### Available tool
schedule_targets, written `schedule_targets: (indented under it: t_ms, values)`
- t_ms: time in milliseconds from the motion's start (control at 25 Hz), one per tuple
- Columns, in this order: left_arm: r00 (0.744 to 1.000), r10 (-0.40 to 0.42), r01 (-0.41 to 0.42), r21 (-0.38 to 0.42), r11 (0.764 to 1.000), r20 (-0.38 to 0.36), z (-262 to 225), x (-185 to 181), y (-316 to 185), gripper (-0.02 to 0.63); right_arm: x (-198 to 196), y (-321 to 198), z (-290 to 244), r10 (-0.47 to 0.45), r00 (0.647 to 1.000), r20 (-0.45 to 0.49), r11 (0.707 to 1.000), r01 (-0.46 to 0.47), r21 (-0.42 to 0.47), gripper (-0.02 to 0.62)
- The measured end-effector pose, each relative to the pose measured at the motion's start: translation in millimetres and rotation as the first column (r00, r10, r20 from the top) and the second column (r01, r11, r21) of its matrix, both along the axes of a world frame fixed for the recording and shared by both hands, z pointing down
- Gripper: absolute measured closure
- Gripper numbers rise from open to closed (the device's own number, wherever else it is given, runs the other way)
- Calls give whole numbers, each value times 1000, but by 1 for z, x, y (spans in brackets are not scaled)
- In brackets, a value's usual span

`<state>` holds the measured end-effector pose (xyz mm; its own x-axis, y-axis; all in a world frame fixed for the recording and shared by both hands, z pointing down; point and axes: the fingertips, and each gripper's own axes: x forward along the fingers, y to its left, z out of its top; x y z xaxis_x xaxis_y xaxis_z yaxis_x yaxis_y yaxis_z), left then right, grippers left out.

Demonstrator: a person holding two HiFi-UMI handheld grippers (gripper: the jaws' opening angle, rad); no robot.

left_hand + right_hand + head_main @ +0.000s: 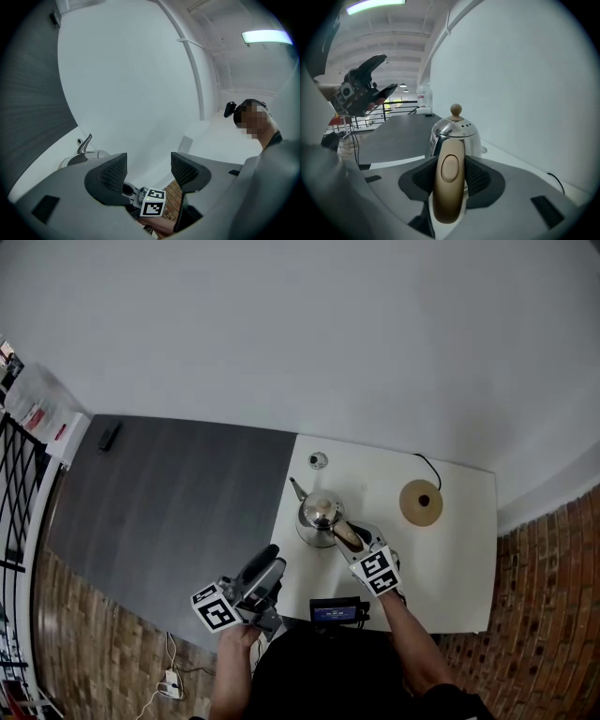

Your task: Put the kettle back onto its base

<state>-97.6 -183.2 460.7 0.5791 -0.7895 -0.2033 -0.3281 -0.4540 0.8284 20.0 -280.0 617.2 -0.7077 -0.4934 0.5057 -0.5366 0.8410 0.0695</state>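
Note:
A shiny steel kettle with a thin spout and a gold handle stands near the left side of the white table. My right gripper is shut on that handle, with the pads pressing it from both sides. The kettle's round tan base, with a black cord, lies on the table to the right of the kettle, apart from it. My left gripper hangs off the table's left edge, open and empty. In the left gripper view the kettle's spout shows at the left.
A small round object sits on the table behind the kettle. A black device with a lit screen rests at the table's near edge. Dark floor lies to the left, and a white wall stands behind the table.

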Motion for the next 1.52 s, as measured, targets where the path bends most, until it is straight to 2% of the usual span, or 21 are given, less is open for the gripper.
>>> schedule_targets:
  t_ms: [360, 840, 1160, 1520]
  values:
    - [1000, -1, 0, 14, 1000, 16, -9, -1, -6, 311, 5, -12, -18, 68, 988, 141, 997, -71, 14, 440]
    - [997, 66, -66, 17, 998, 28, -12, 22, -20, 311, 63, -26, -46, 200, 954, 223, 977, -211, 26, 440]
    - [990, 137, -138, 20, 990, 31, -14, 47, -34, 311, 116, -33, -59, 306, 922, 239, 946, -323, 37, 440]
    - [980, 193, -194, 14, 981, 44, -12, 71, -47, 311, 183, -46, -66, 427, 866, 261, 891, -453, 43, 440]
